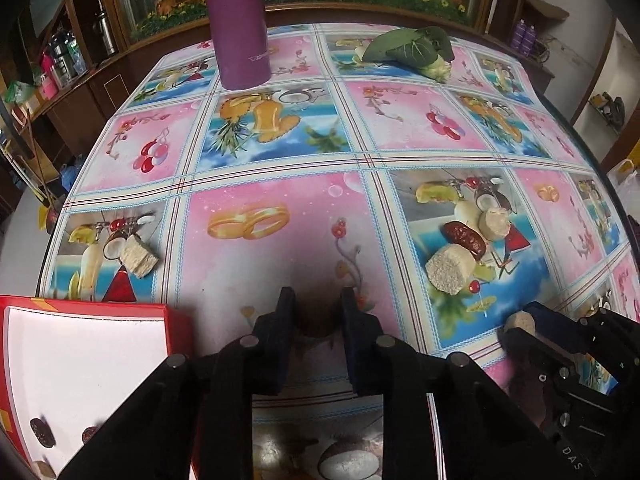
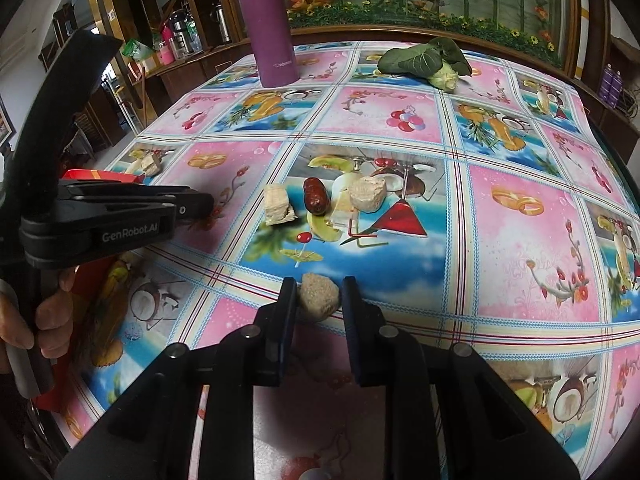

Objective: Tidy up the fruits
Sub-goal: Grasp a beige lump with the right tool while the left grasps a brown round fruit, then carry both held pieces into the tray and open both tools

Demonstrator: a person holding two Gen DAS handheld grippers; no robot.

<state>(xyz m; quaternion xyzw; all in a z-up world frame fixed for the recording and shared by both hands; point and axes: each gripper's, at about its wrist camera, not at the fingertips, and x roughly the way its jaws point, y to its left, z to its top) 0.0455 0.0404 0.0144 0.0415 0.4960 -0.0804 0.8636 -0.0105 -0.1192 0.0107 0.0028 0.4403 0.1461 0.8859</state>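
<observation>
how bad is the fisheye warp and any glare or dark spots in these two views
Left wrist: tablecloth grid lines bow strongly, corners are vignetted black, the red box interior blows out white, and a shadow pools between the left gripper fingers. Right wrist: same bowing, dark corners, the beige chunk stays sharp.

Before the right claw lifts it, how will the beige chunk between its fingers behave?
The beige chunk looks porous and rough, so it is probably light and unlikely to slip. Its crumbly surface suggests a hard squeeze may break it. Being lumpy, it should not roll far.
</observation>
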